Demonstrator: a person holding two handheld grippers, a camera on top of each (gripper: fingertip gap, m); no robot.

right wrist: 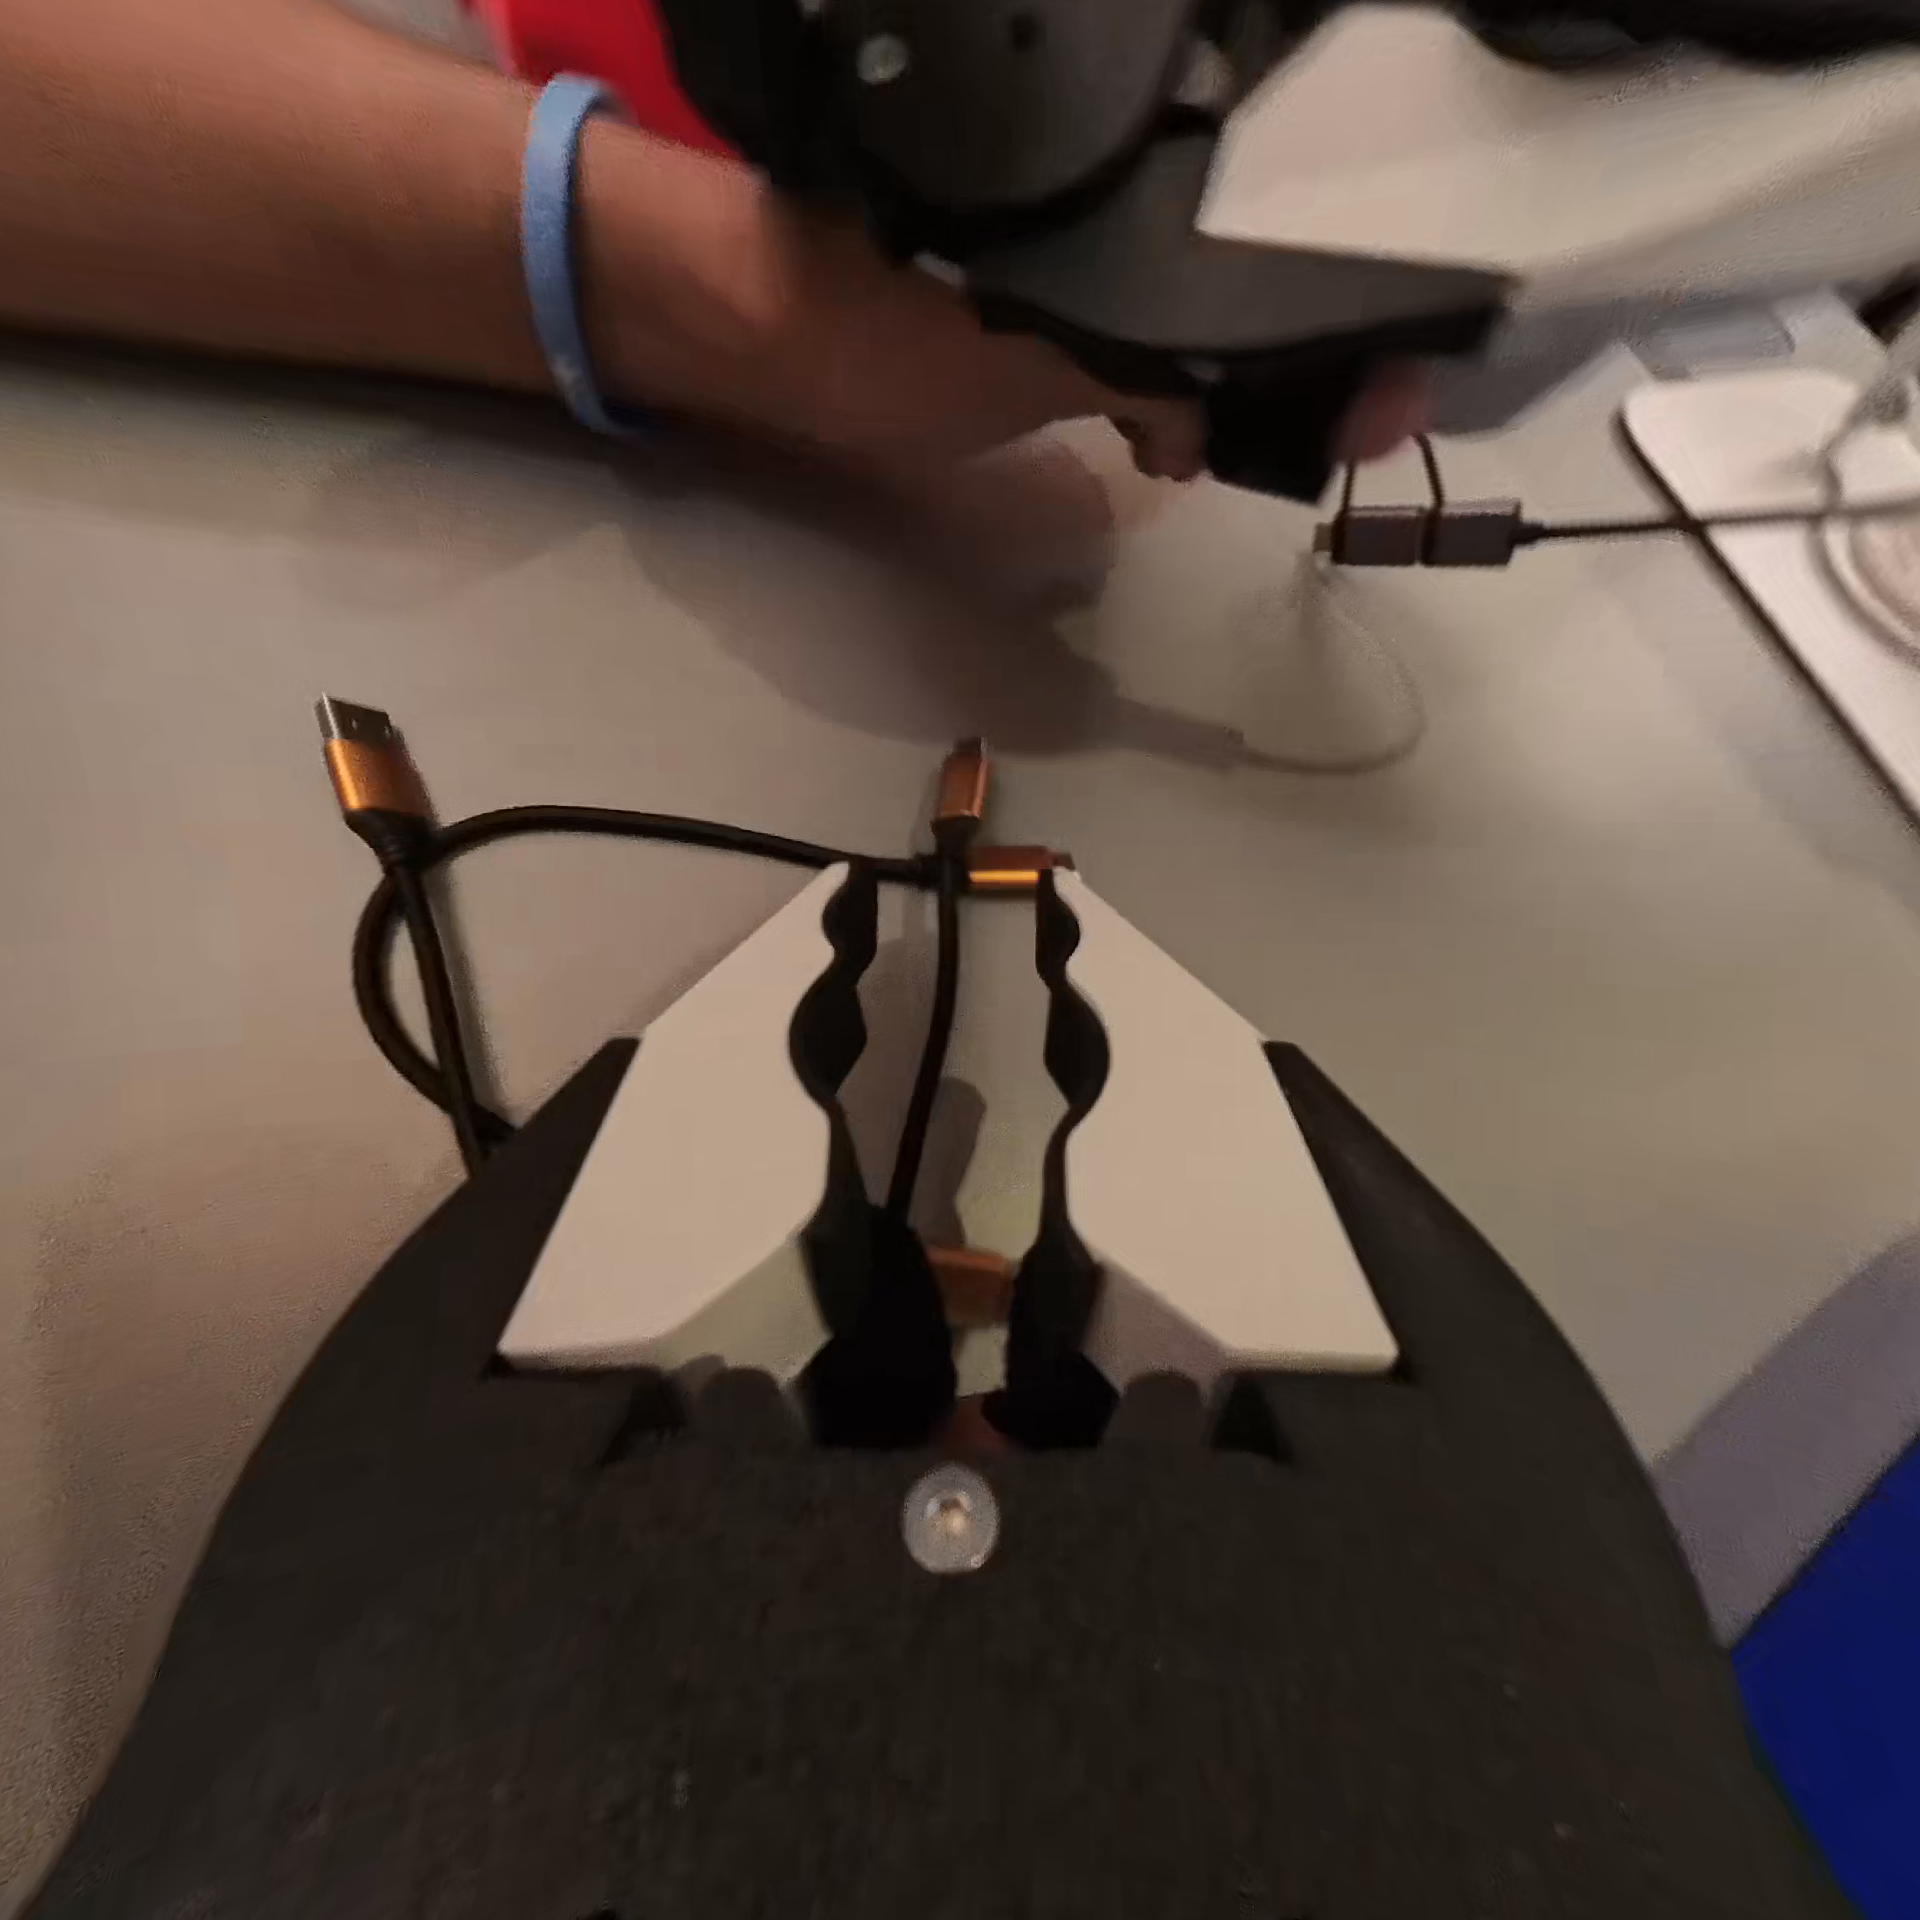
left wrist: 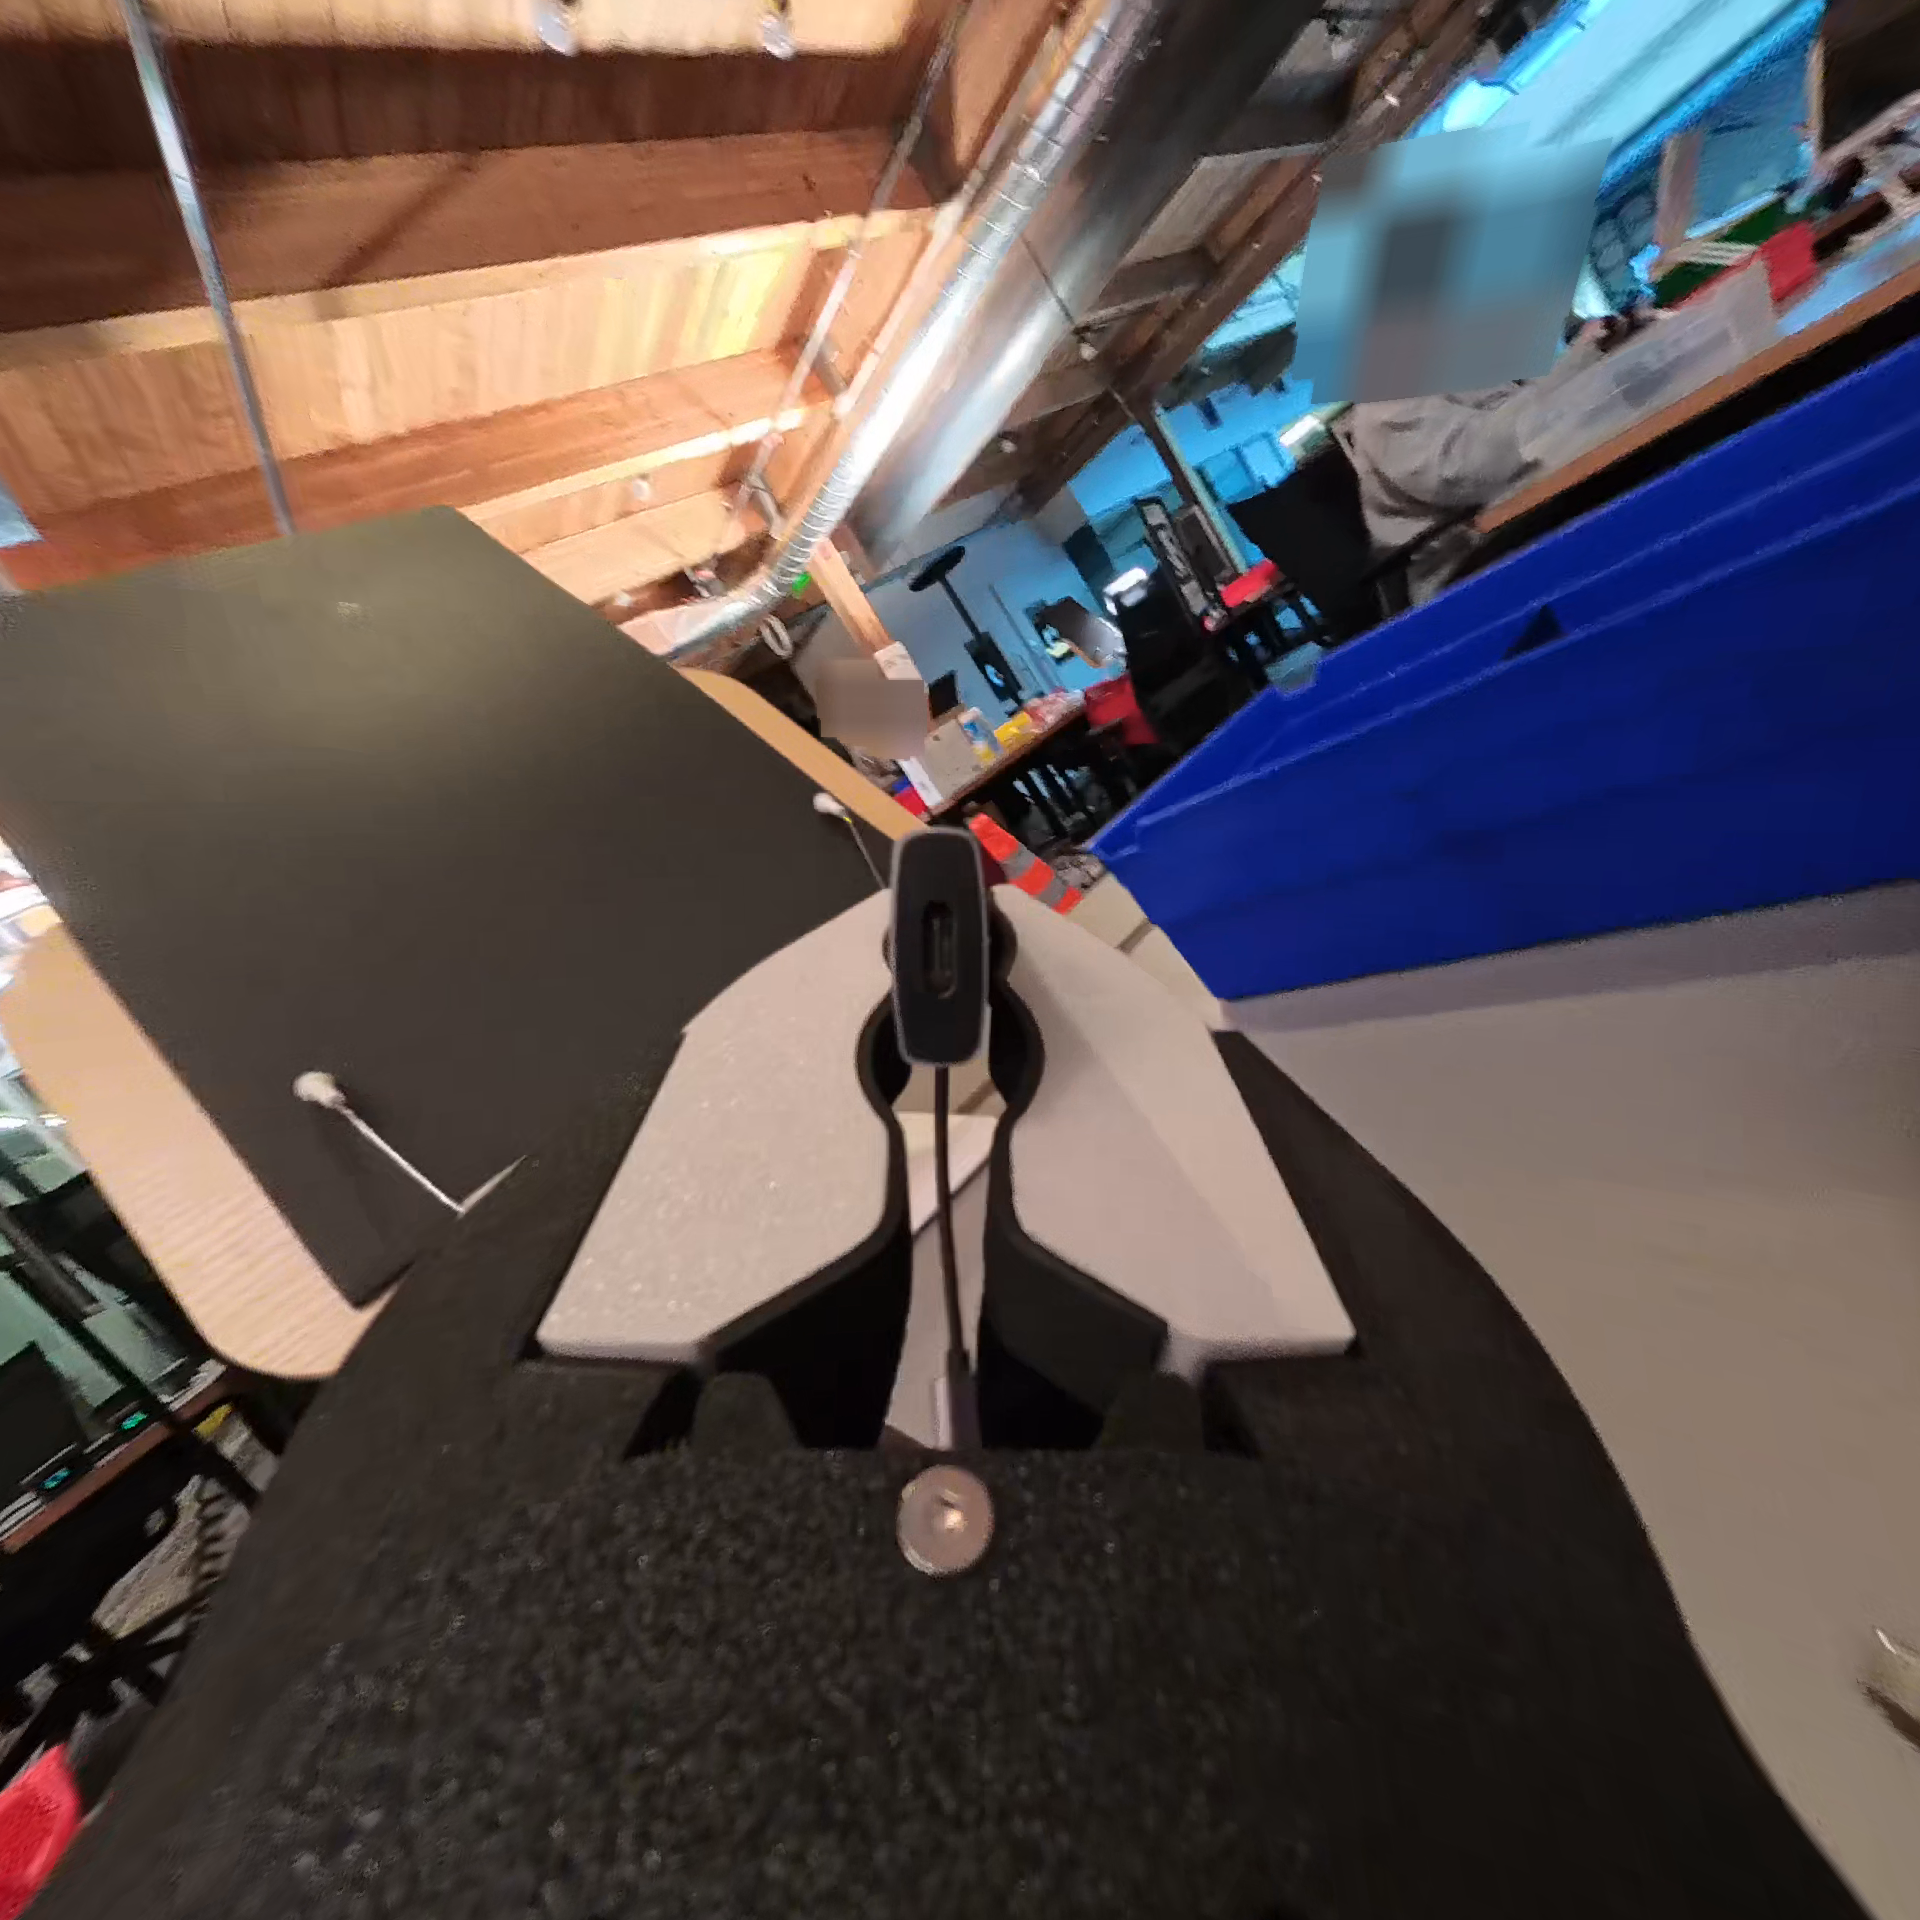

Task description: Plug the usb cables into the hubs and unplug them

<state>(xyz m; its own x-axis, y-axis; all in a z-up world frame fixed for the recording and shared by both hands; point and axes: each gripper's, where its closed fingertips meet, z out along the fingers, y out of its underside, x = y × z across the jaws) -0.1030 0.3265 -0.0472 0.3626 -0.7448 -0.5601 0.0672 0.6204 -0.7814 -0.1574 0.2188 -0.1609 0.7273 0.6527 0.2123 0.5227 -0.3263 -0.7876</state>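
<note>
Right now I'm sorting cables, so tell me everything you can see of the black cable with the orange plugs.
The black cable looks braided, with metallic orange plugs: a larger one on the grey table at left, smaller ones by the right gripper. One strand runs between its open fingers; a loop curls at left.

My left gripper (left wrist: 943,966) is tipped up off the surface, fingers pinched in tight. Right gripper (right wrist: 951,904) sits low and level, jaws parted a bit. My left forearm (right wrist: 312,218) stretches across, wrist bare.
</note>
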